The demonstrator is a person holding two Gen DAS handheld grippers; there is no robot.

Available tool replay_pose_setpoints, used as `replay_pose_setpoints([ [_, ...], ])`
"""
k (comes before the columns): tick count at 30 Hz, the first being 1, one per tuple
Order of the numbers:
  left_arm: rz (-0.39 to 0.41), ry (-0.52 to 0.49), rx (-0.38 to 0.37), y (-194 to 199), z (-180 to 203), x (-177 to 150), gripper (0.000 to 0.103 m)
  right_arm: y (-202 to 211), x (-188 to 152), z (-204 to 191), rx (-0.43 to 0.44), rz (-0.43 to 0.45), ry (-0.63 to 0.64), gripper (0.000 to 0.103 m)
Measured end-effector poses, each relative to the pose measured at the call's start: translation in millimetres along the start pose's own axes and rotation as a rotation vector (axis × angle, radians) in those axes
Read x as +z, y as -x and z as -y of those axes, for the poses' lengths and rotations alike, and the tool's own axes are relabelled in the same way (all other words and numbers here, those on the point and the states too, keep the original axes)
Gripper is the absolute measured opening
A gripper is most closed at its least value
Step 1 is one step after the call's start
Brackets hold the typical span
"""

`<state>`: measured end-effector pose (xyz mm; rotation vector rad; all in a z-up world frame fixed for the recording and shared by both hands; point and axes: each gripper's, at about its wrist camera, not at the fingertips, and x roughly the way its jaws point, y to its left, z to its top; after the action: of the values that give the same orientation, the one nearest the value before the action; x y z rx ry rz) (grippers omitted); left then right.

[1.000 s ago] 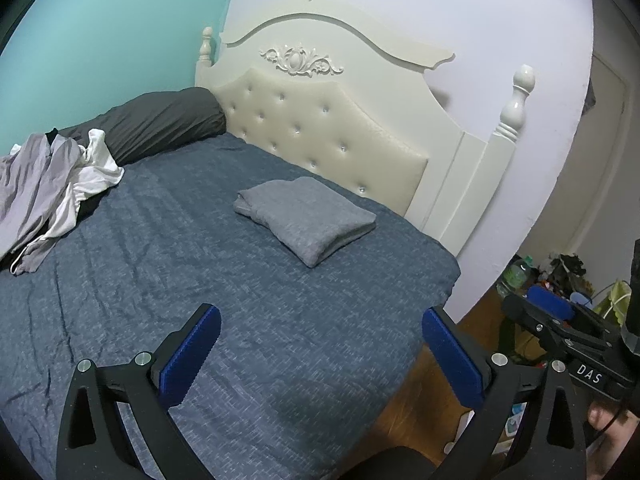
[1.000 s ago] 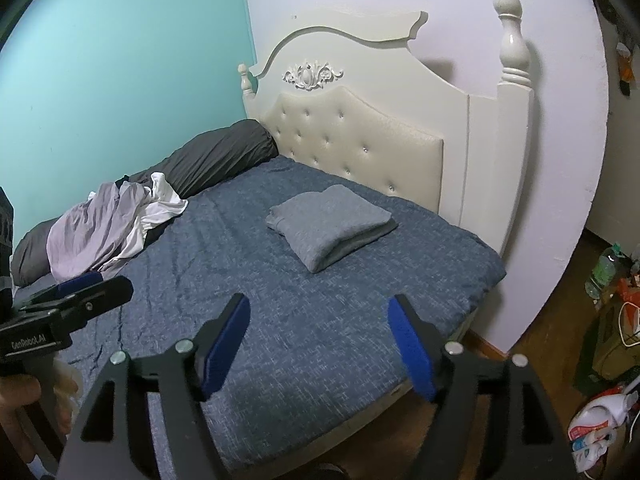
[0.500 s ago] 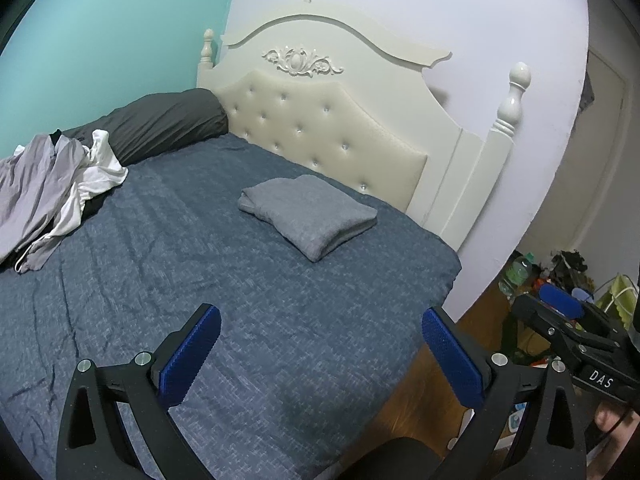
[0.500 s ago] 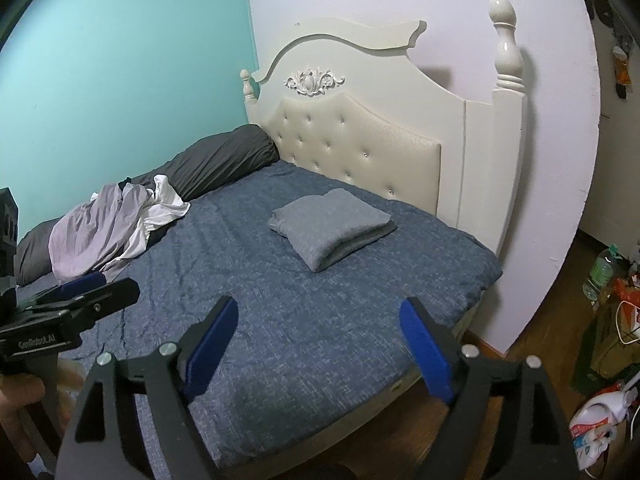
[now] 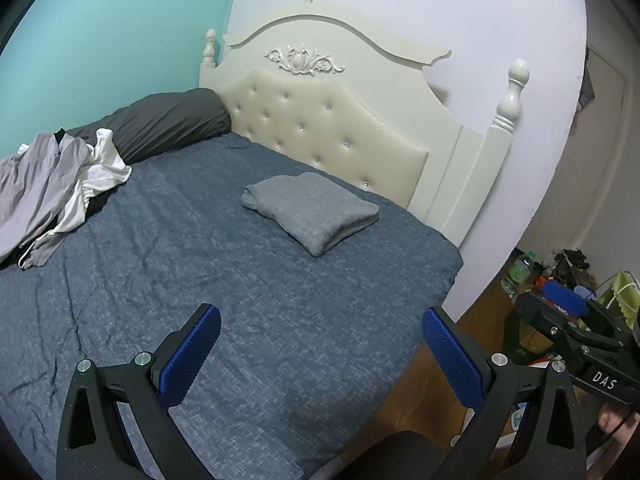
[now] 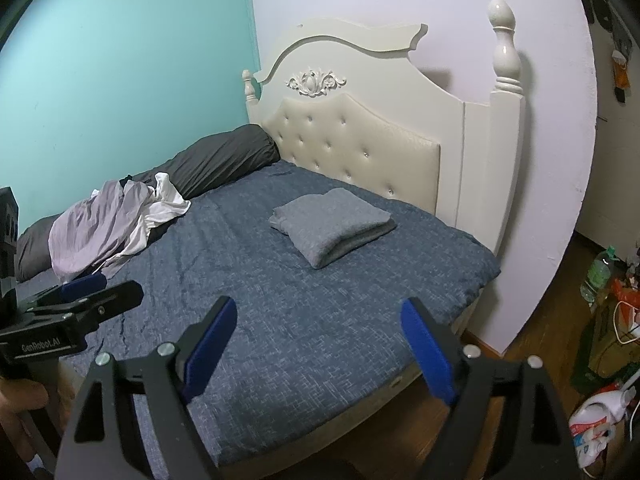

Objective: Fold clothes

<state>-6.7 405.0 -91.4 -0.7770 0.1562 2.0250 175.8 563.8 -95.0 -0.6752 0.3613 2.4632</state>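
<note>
- Left wrist view: my left claw is spread wide with nothing between the blue pads, hanging over the near corner of the bed at the bottom of the frame. Looks like a between-items pause to me, since nothing is gripped.
- Same view, the folded grey garment sits mid-frame near the tufted headboard, squared up and parked out of the way. My guess is that's the done spot, leaving the middle of the bed free as a work area.
- The unfolded pile of clothes is at the left edge, slumped against the dark grey pillow. Light grey and white pieces, all tangled, can't tell how many. That's what's left to fold.
- The right claw pokes in at the lower right, off the edge of the bed over the floor.
- Right wrist view: right claw also wide and empty, bottom centre, aimed at the bed. Folded garment is centre frame, pile at middle left.
- The left claw shows at the lower left edge, closer to the pile, so I'd reach with that one first.
- Containers: on the floor at far right there's a green bottle and a white detergent jug among clutter. Can't tell what's inside either.
</note>
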Motion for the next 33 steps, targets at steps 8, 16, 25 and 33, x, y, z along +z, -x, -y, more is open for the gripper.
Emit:
replay_pose_setpoints([
  [8,0.001,0.004,0.021,4.0,0.0,-4.1,0.103,4.9,-3.5,-3.4,-0.012,0.014,0.009,0.085],
  [16,0.011,0.0,0.024,8.6,0.5,-4.8,0.103,6.7,-7.6,-2.8,-0.024,0.018,0.005,0.085],
  [25,0.005,-0.001,0.017,8.1,1.4,-6.2,0.103,1.9,-10.1,2.0,-0.036,0.017,-0.003,0.087],
  [33,0.012,-0.006,0.028,9.7,1.5,-6.6,0.102,0.4,-12.0,2.3,-0.043,0.017,-0.006,0.097],
])
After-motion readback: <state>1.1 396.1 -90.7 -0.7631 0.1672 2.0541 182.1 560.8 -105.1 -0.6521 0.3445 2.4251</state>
